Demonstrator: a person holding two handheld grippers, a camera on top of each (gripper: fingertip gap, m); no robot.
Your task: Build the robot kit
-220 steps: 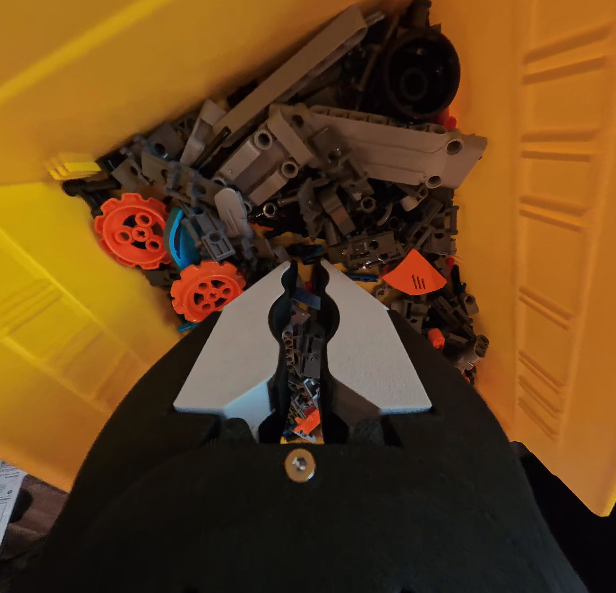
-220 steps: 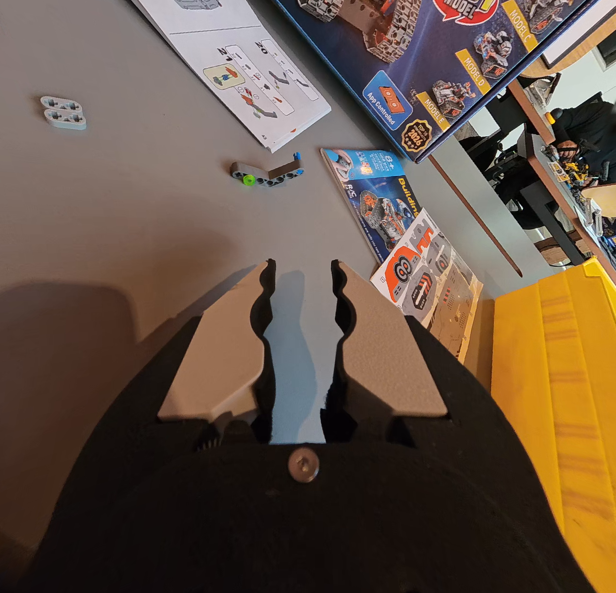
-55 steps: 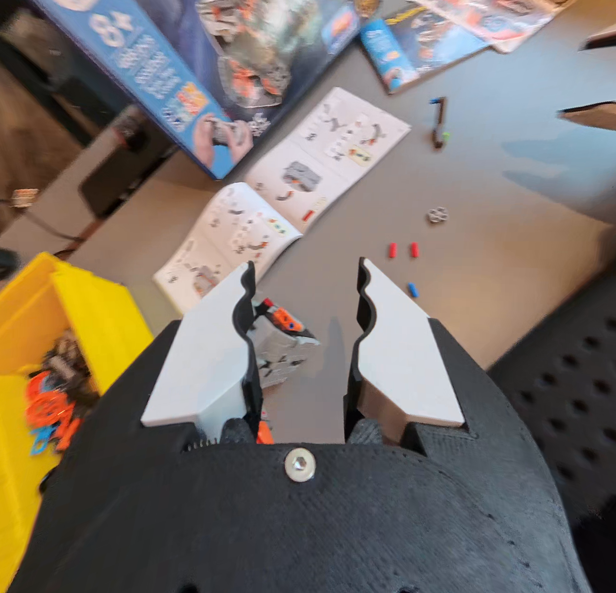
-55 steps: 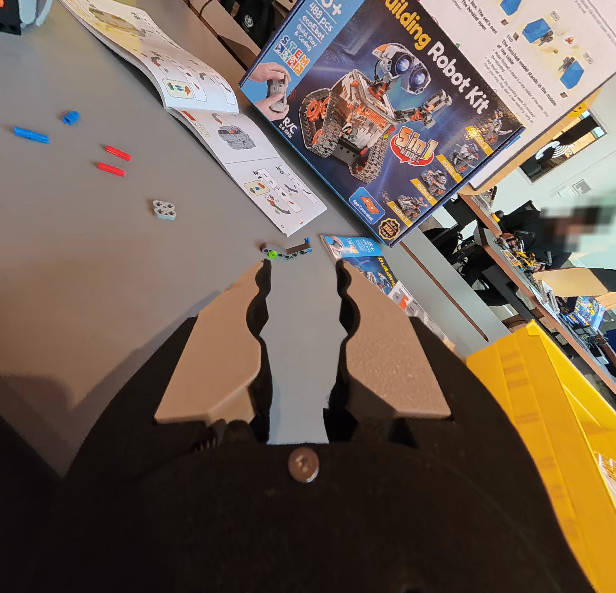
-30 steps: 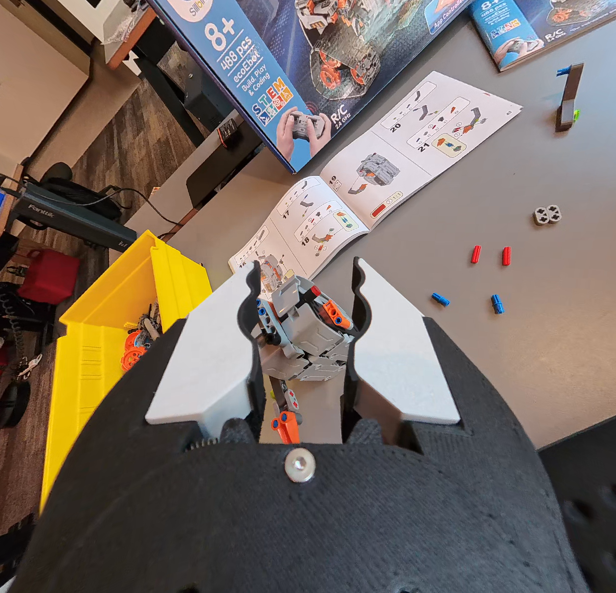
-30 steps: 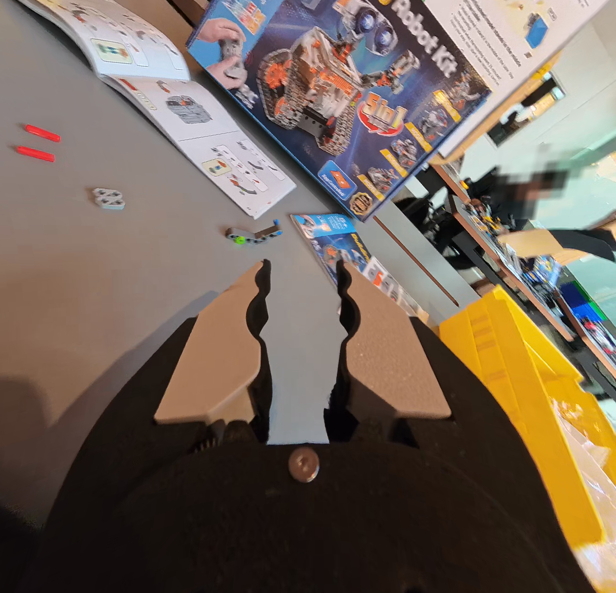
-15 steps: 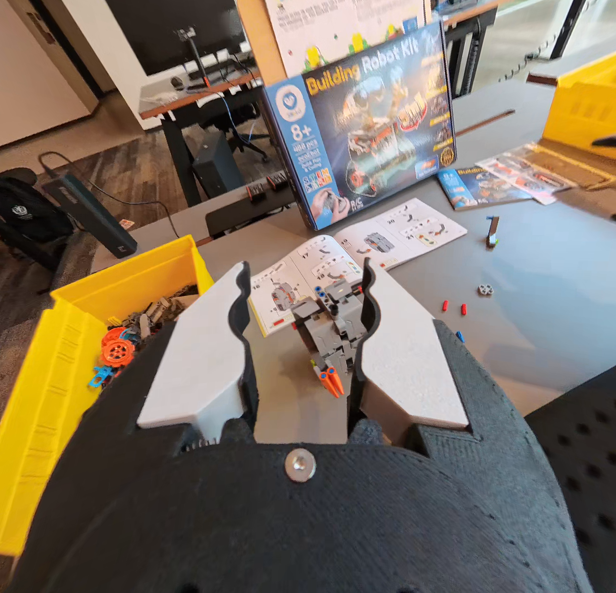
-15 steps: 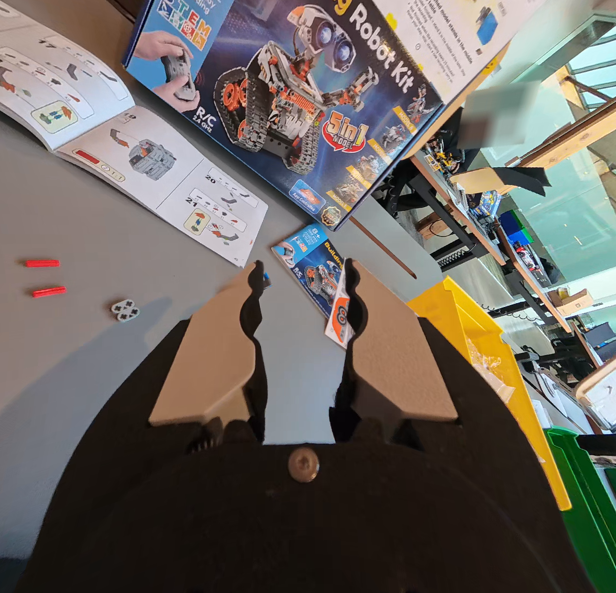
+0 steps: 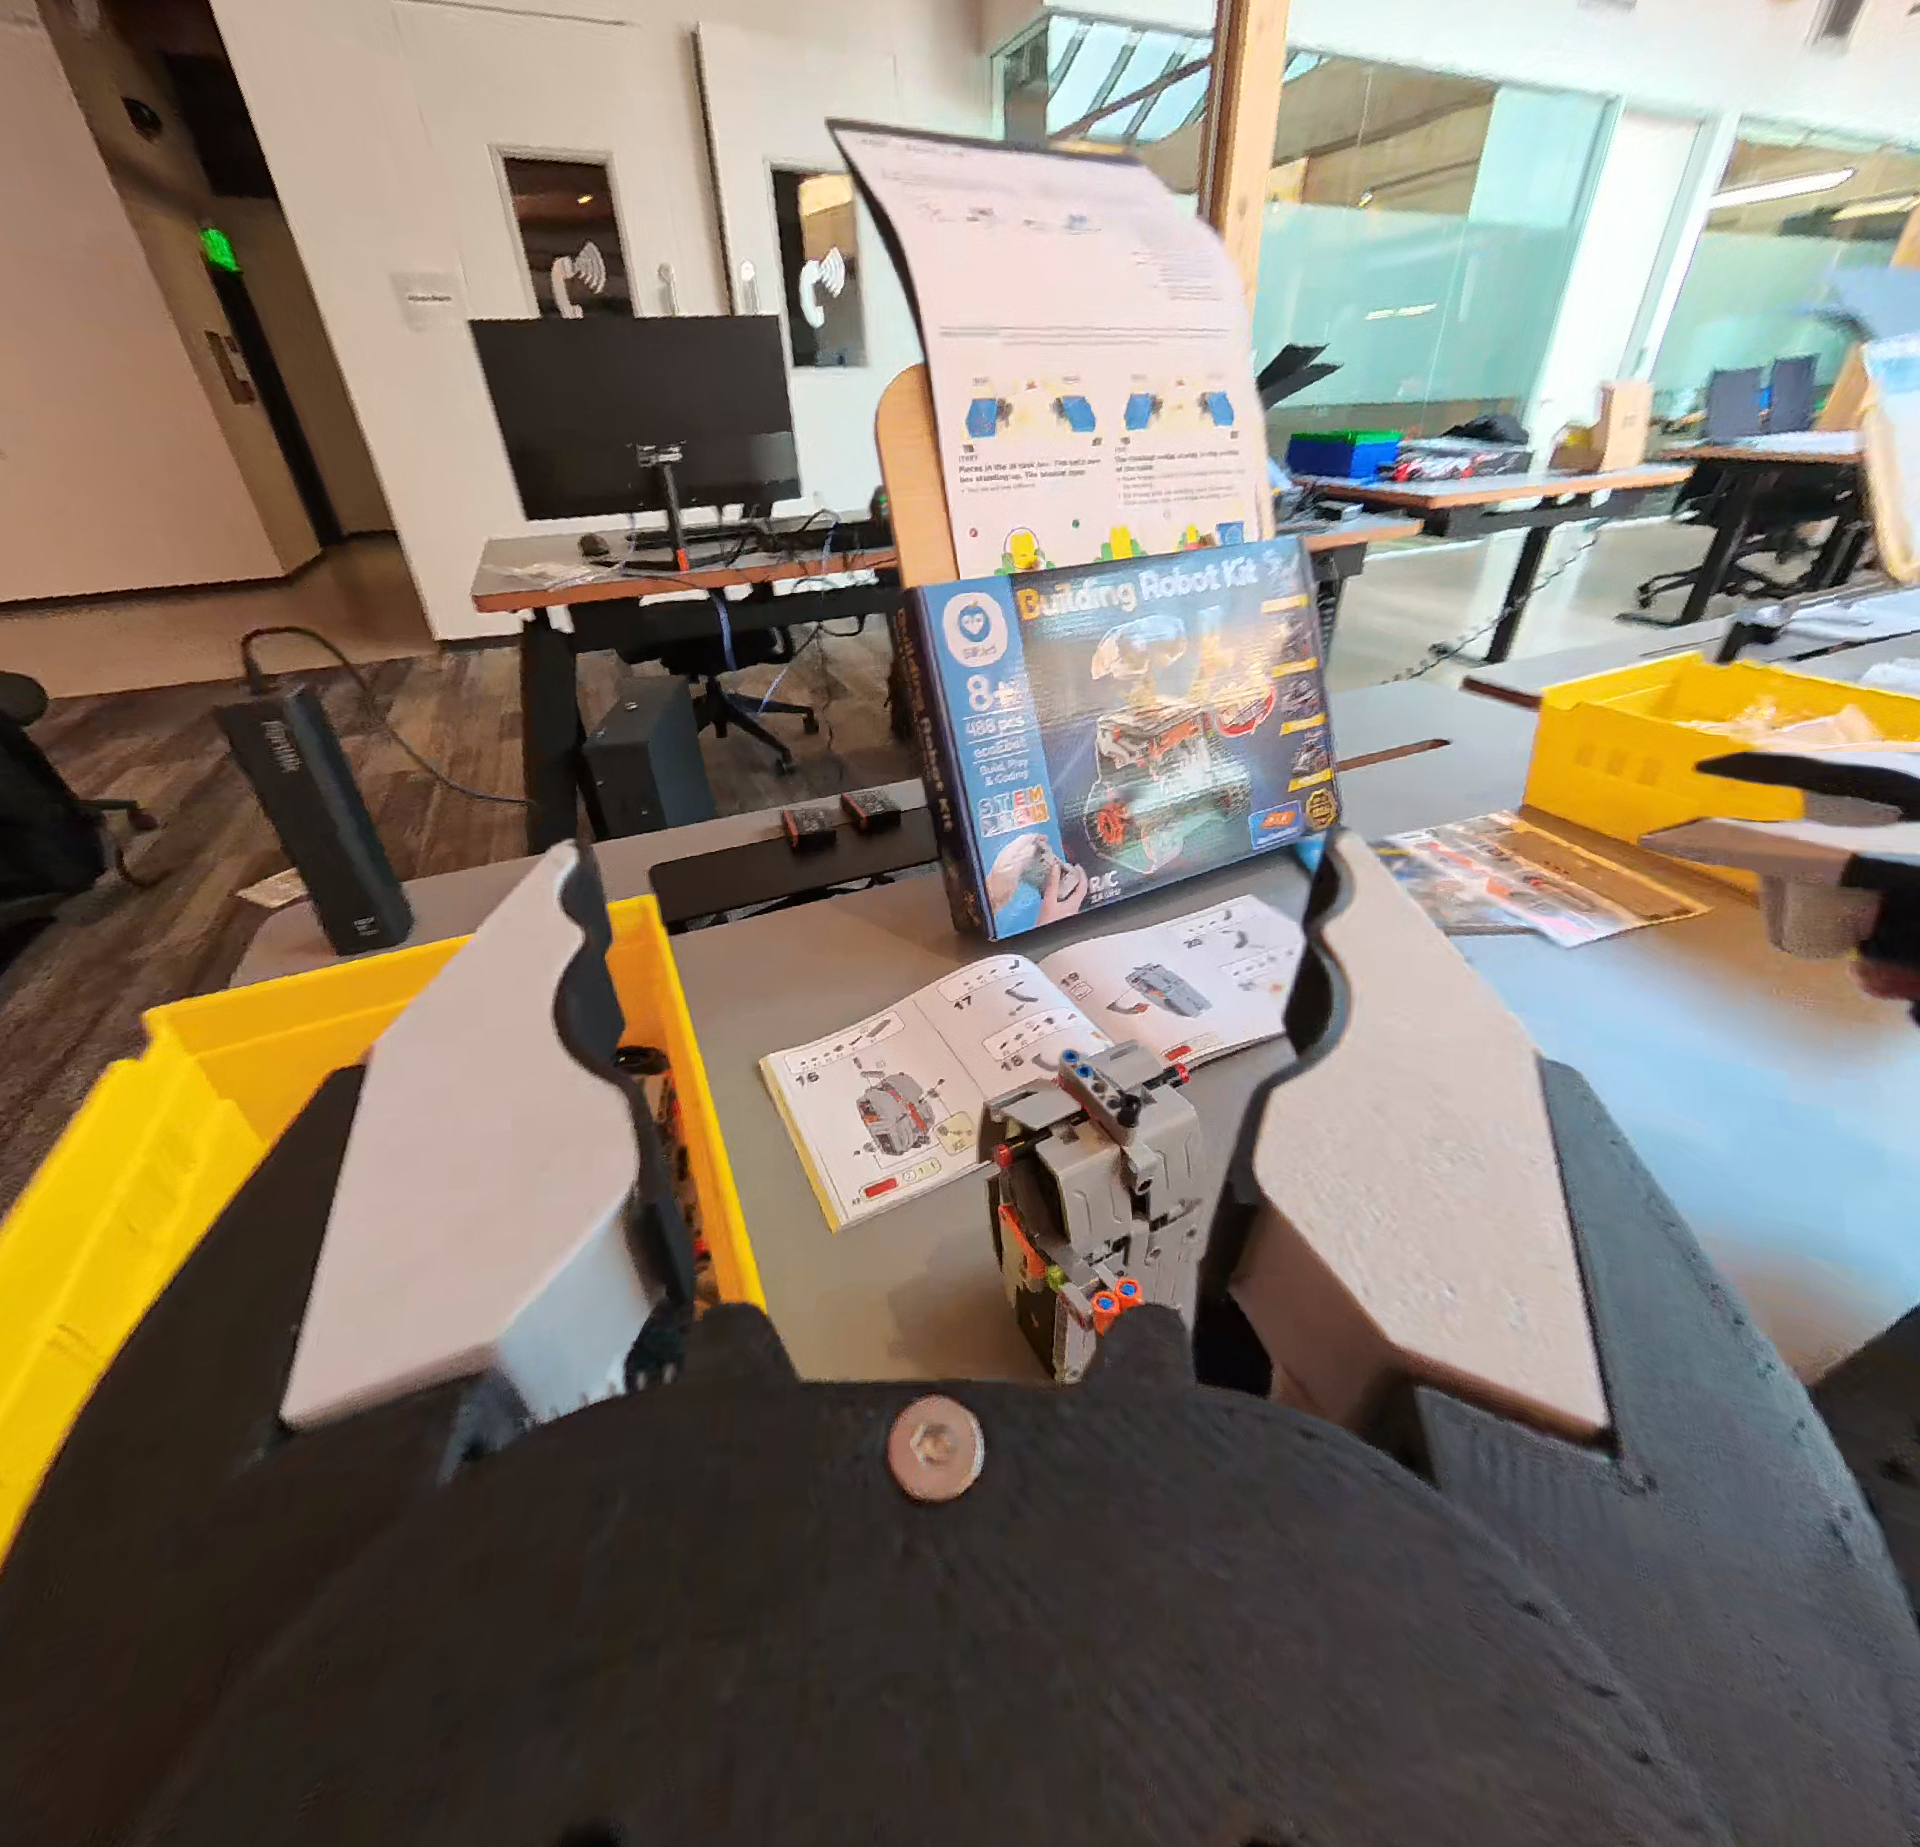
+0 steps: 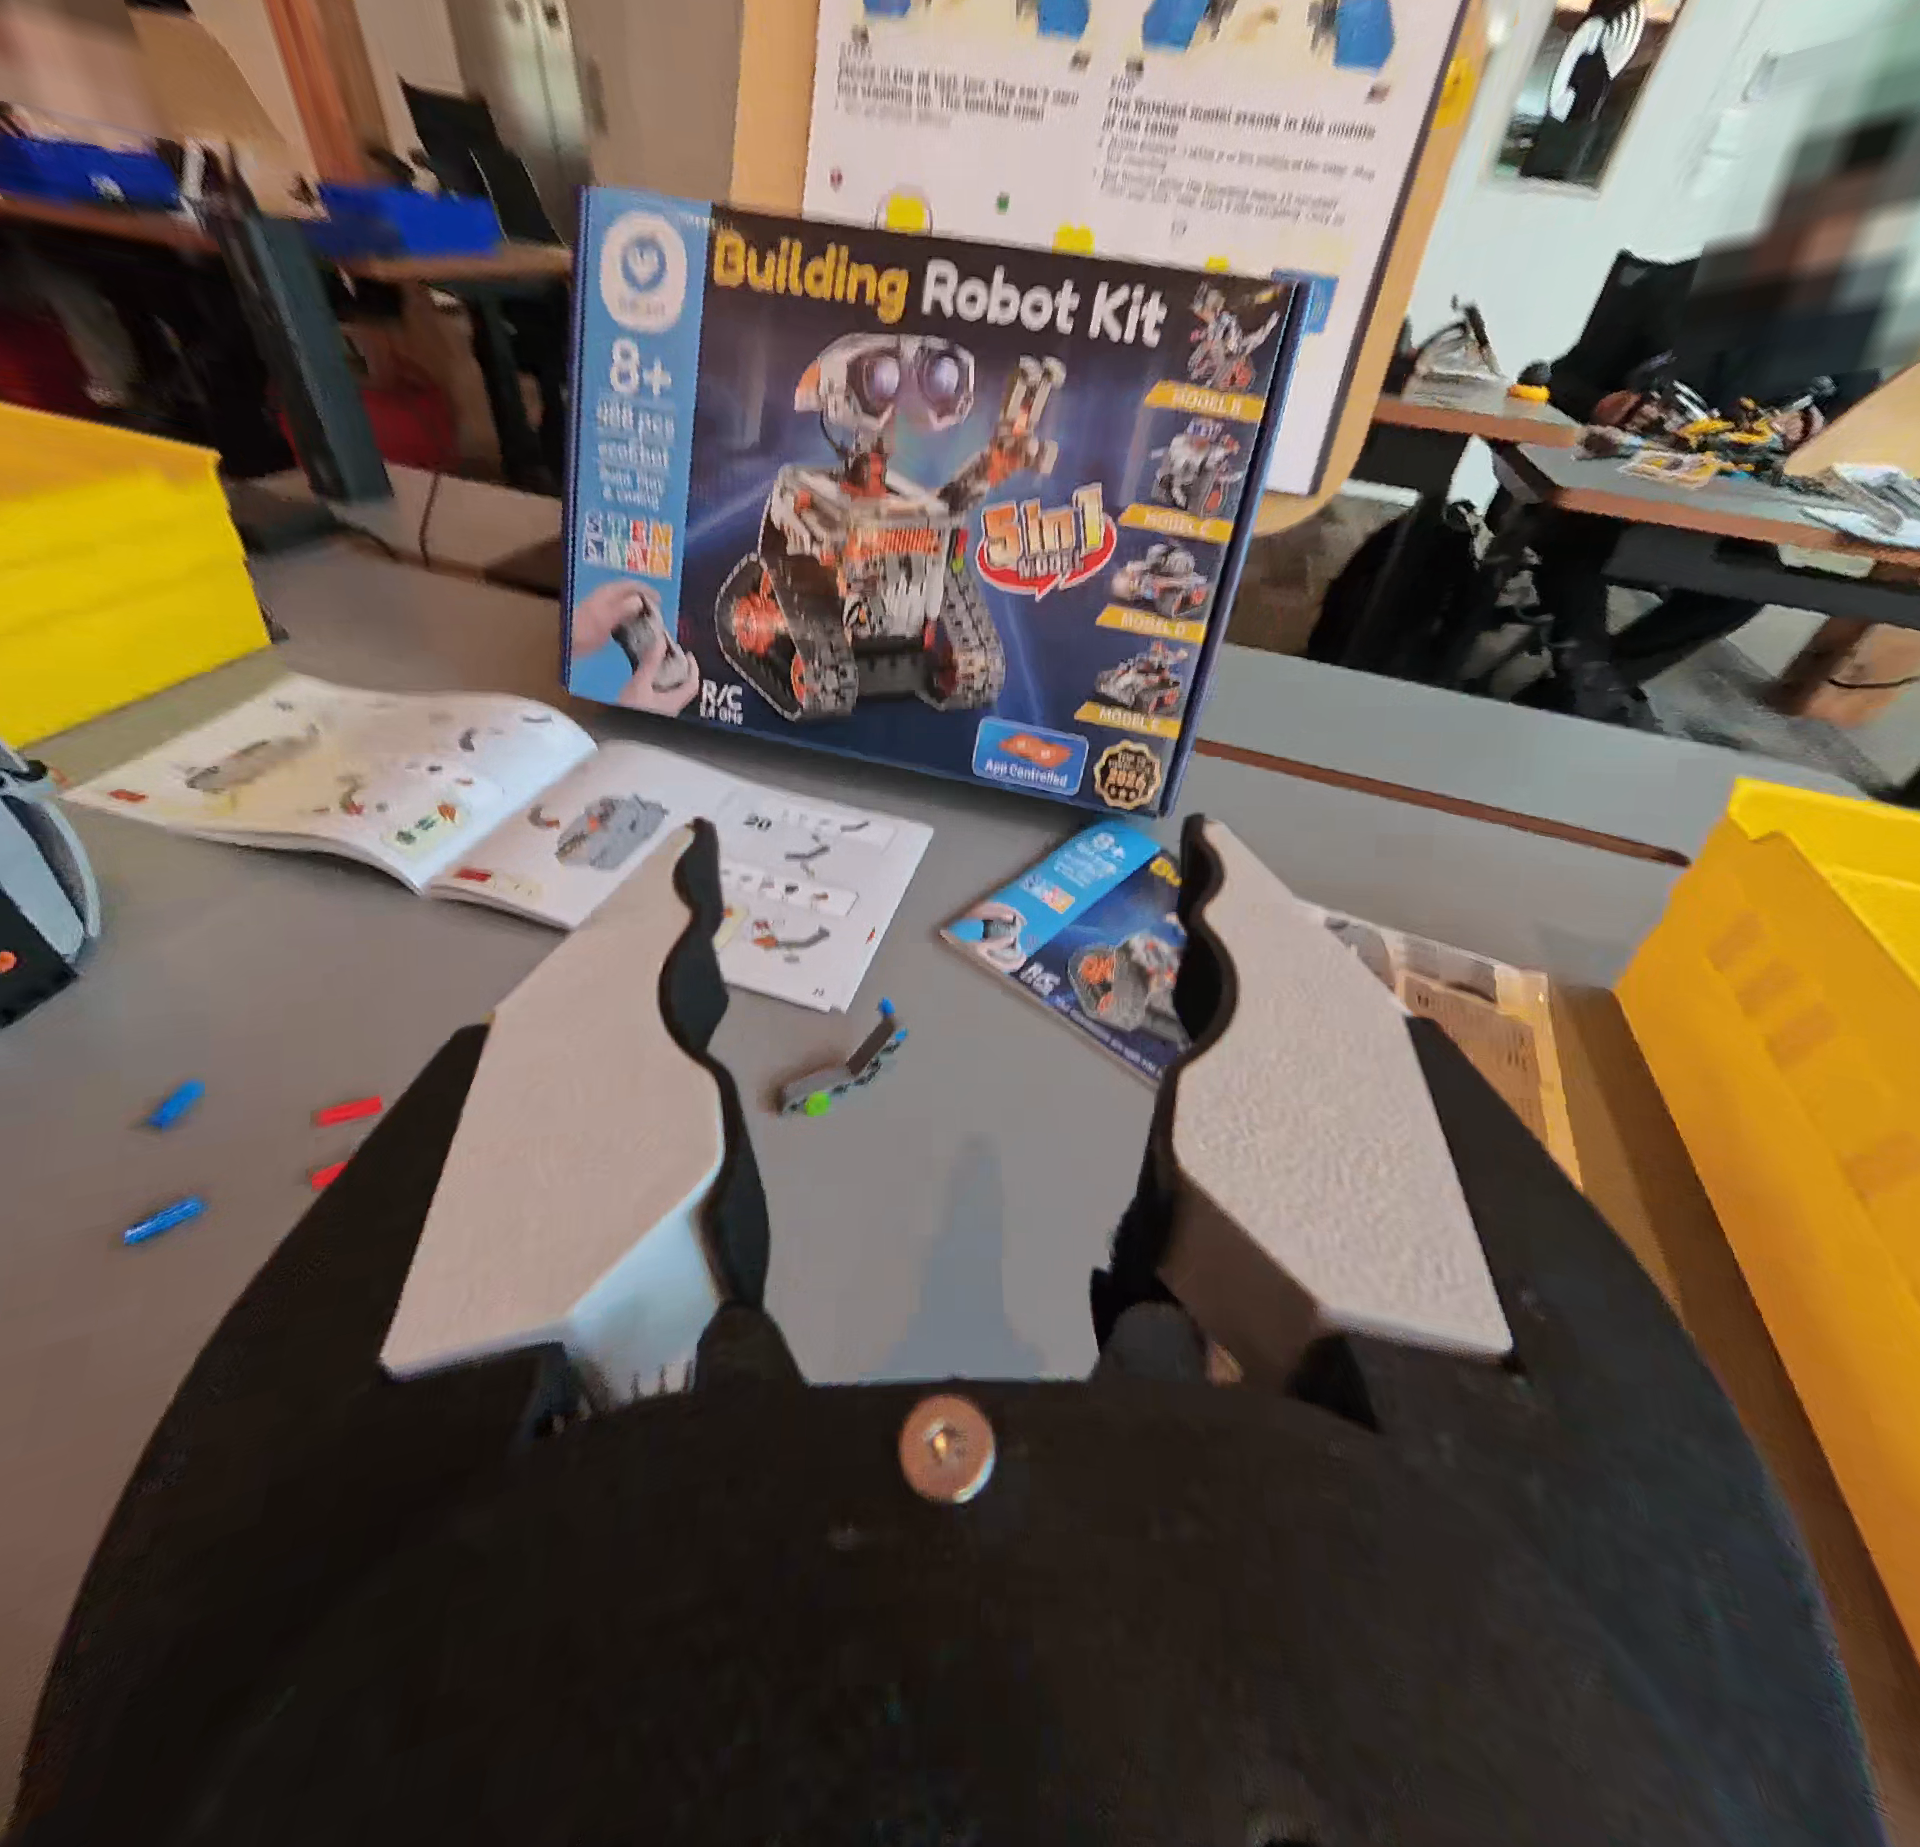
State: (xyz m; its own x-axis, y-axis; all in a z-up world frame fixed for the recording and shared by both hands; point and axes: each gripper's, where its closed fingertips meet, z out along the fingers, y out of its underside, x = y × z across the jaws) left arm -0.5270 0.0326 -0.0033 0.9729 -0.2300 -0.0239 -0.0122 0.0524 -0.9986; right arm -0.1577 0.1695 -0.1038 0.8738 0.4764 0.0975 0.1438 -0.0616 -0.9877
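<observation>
My left gripper [image 9: 956, 862] is wide open and low over the grey table [image 9: 1714, 1070]. A grey brick assembly [image 9: 1091, 1195] with orange and blue pins stands upright on the table between its fingers, close beside the right finger [image 9: 1392, 1122]. I cannot tell whether they touch. My right gripper [image 10: 948, 841] is open and empty above the table; it also shows at the right edge of the left wrist view [image 9: 1818, 862]. A small grey bent piece [image 10: 842, 1065] with a green and a blue pin lies just ahead of it.
A blue kit box [image 10: 914, 519] stands at the back, with an open manual [image 10: 499, 810] and a booklet [image 10: 1081, 956] in front. Red pins [image 10: 348, 1111] and blue pins [image 10: 171, 1106] lie left. A yellow bin of parts [image 9: 208, 1070] is left, another yellow bin [image 10: 1787, 1070] right. To the small grey bent piece [image 10: 842, 1065]: right tips about 15 cm, left tips about 40 cm.
My left gripper has let go of the brick assembly and opened wide; the assembly now stands on the table. My right gripper has opened wider. Both views have tilted up toward the box.
</observation>
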